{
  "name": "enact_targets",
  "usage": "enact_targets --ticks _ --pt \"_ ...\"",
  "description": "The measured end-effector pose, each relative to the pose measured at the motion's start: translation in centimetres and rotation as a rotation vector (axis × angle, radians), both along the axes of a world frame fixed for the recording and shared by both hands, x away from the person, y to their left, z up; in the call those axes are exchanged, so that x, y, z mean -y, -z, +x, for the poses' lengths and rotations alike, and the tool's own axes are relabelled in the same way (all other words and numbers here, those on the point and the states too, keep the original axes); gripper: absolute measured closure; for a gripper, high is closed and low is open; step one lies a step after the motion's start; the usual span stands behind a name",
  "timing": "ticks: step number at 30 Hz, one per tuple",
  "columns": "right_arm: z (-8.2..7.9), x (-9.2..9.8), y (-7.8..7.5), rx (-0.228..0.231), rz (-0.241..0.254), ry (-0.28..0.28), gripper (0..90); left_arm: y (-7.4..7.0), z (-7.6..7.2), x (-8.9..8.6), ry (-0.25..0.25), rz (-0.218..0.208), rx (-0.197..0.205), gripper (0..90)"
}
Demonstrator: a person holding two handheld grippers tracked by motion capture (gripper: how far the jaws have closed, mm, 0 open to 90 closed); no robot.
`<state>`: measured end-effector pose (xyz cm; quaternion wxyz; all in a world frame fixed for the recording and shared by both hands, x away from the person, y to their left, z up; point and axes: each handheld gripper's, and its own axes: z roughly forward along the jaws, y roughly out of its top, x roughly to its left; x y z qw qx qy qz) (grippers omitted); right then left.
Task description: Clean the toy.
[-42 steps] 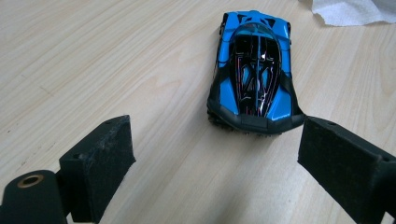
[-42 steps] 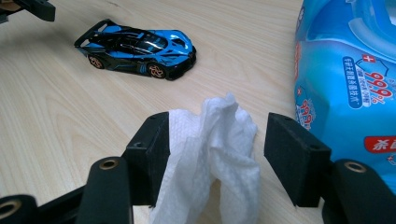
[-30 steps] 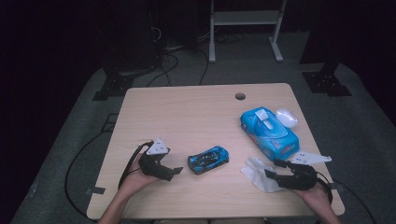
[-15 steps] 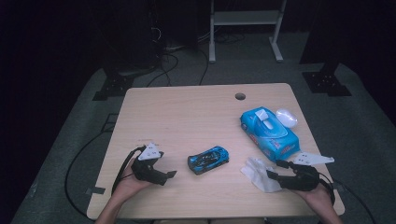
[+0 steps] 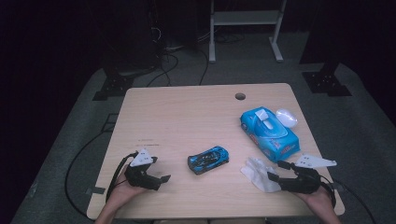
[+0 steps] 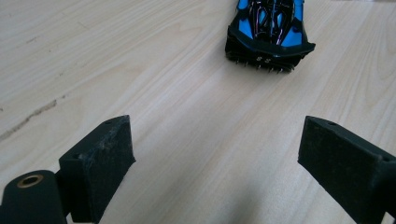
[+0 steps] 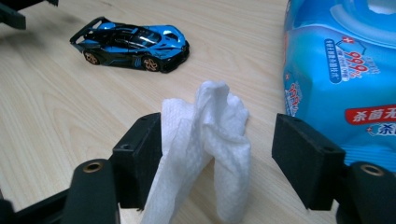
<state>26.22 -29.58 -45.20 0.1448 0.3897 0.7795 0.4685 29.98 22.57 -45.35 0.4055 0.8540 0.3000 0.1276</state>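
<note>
A wooden table (image 5: 187, 112) holds a few things. Near the front edge, about in the middle, sits a little blue toy car (image 5: 208, 159). A crumpled white wipe (image 5: 258, 171) lies near the front right corner. Just behind the wipe, along the right edge, is a blue pack of wipes (image 5: 269, 131), with a small white lid (image 5: 286, 117) beside it.

The right gripper (image 5: 276, 171) is at the front right corner, held in a hand (image 5: 320, 198). Its jaws have just been opening. The wipe stands between them and leans on one jaw, and there is a gap at the other jaw, so the wipe is let go and not squeezed.

The left gripper (image 5: 161, 179) is near the front left corner, held in the other hand (image 5: 122, 191). Its jaws are wide apart with nothing between them. It points at the toy car, which is a little way in front of it and not touching.
</note>
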Motion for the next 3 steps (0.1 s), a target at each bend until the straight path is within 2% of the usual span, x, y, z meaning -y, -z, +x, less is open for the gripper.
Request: enact_targets --ticks 3 --pt "-0.27 0.17 0.2 0.005 0.02 0.015 29.9 0.12 -0.17 -0.22 -0.009 -0.001 0.003 9.7"
